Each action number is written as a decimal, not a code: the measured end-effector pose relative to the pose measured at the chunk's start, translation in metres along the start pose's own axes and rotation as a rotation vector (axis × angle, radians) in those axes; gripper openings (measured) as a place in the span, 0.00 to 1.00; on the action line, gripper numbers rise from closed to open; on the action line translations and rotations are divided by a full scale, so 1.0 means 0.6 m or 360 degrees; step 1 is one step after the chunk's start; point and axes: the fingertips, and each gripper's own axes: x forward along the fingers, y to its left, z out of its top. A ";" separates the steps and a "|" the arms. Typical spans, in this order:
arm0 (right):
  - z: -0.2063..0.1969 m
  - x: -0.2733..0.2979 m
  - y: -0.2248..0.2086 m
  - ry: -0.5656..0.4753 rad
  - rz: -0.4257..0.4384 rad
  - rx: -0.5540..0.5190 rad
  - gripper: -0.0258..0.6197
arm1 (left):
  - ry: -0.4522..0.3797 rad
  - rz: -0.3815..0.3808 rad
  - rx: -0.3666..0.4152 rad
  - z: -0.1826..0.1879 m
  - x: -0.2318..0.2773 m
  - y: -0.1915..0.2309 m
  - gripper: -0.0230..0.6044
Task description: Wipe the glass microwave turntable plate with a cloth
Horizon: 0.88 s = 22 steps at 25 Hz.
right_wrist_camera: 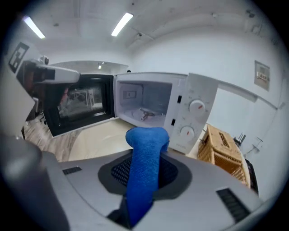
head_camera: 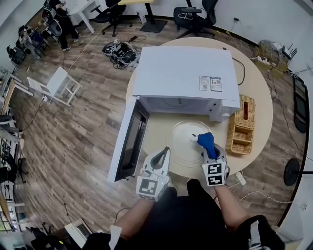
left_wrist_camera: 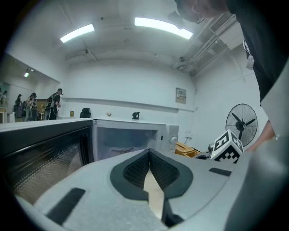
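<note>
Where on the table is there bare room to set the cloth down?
Bare tabletop lies between the open microwave door and the glass plate. The right side is crowded: the wicker basket sits close beside the plate.

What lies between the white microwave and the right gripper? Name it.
Head view: the round clear glass turntable plate, flat on the table, under the blue cloth held by the right gripper.

From my remote seat, the place looked like an office or lab room. Swivel office chairs (head_camera: 195,14) stood by the far wall and a heap of cables (head_camera: 120,52) lay on the wood-plank floor (head_camera: 73,136). Strip lights (left_wrist_camera: 162,27) lined the ceiling, and a pedestal fan (left_wrist_camera: 242,122) stood near the round surface (head_camera: 254,93).
</note>
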 end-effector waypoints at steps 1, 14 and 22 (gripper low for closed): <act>0.027 -0.010 -0.003 -0.0065 0.0000 0.0010 0.16 | -0.0018 -0.0002 0.0009 0.008 0.003 0.001 0.05; 0.315 -0.171 -0.031 -0.0786 -0.0041 -0.0038 0.16 | -0.0230 0.0001 0.0089 0.132 0.019 -0.002 0.05; 0.327 -0.183 -0.034 -0.0809 -0.0046 -0.0070 0.14 | -0.0266 0.0027 0.0115 0.159 0.016 0.003 0.05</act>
